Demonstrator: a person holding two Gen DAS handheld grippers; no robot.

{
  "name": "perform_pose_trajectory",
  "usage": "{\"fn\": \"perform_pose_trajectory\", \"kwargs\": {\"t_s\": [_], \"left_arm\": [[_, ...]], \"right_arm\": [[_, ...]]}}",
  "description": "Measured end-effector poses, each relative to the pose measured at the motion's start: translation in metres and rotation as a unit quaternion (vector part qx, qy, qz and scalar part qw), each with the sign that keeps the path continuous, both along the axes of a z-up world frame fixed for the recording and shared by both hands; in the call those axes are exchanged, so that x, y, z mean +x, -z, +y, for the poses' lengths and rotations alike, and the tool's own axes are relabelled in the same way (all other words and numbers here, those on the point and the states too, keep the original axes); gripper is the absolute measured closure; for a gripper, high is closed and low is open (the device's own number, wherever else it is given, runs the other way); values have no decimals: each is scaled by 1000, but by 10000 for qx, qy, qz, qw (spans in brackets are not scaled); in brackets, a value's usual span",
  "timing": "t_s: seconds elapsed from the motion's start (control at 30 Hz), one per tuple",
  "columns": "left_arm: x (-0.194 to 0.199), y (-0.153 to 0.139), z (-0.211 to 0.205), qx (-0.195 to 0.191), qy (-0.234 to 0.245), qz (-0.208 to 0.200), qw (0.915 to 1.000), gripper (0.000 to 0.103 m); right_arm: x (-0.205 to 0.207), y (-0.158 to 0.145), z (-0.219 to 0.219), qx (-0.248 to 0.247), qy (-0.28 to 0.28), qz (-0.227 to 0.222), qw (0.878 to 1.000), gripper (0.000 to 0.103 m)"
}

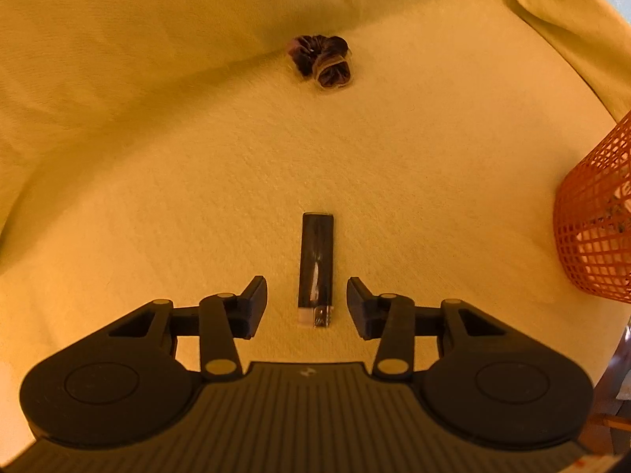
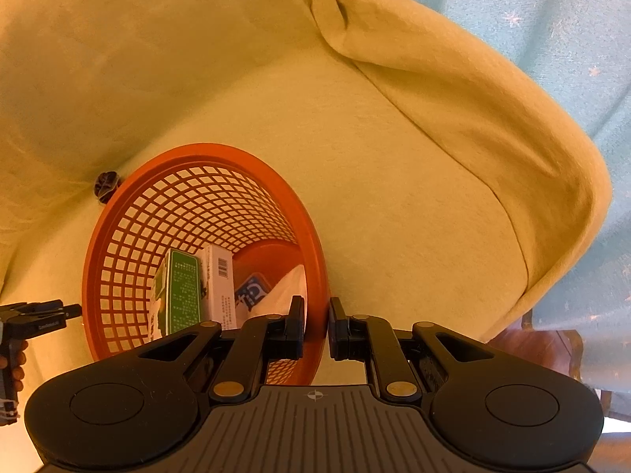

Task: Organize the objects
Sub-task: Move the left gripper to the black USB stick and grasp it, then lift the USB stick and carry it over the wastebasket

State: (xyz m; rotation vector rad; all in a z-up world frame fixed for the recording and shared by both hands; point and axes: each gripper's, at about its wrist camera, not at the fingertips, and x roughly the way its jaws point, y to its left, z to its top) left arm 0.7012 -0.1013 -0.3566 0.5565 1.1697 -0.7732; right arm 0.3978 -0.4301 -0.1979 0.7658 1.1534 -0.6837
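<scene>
A black lighter [image 1: 316, 268] lies on the yellow cloth [image 1: 394, 165], its metal end toward me. My left gripper [image 1: 307, 287] is open and straddles the lighter's near end without touching it. Farther back, a dark scrunchie [image 1: 321, 61] rests on the cloth. In the right wrist view, my right gripper [image 2: 316, 303] is shut on the near rim of the orange mesh basket [image 2: 130, 236], which tilts toward me. Inside it stand a green box [image 2: 181, 295] and a white box [image 2: 221, 280], beside a blue packet [image 2: 252, 289].
The basket's side [image 1: 595, 228] shows at the right edge of the left wrist view. Yellow cloth [image 2: 434, 197] rises in folds behind and to the right, with a light blue curtain [image 2: 552, 39] beyond. A hand [image 2: 14, 370] holds the left gripper [image 2: 77, 309] left of the basket.
</scene>
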Motion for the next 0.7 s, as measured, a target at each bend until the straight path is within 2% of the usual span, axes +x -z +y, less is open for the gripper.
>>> {"fn": "perform_pose_trajectory", "kwargs": {"t_s": [0.17, 0.23, 0.37, 0.43, 0.7], "left_arm": [[3, 18, -12, 91, 97, 52, 9999, 69], [2, 24, -15, 144, 111, 40, 9998, 75], [5, 34, -20, 229, 45, 65, 9997, 80], [6, 35, -21, 210, 35, 69, 9998, 85], [-1, 19, -20, 158, 42, 18, 9999, 85]], "right_arm": [[1, 0, 1, -35, 59, 23, 10000, 95], [1, 0, 1, -44, 70, 16, 10000, 95], [0, -1, 2, -66, 96, 5, 9999, 95], [0, 0, 2, -69, 107, 3, 9999, 95], [-3, 0, 2, -45, 85, -19, 10000, 95]]}}
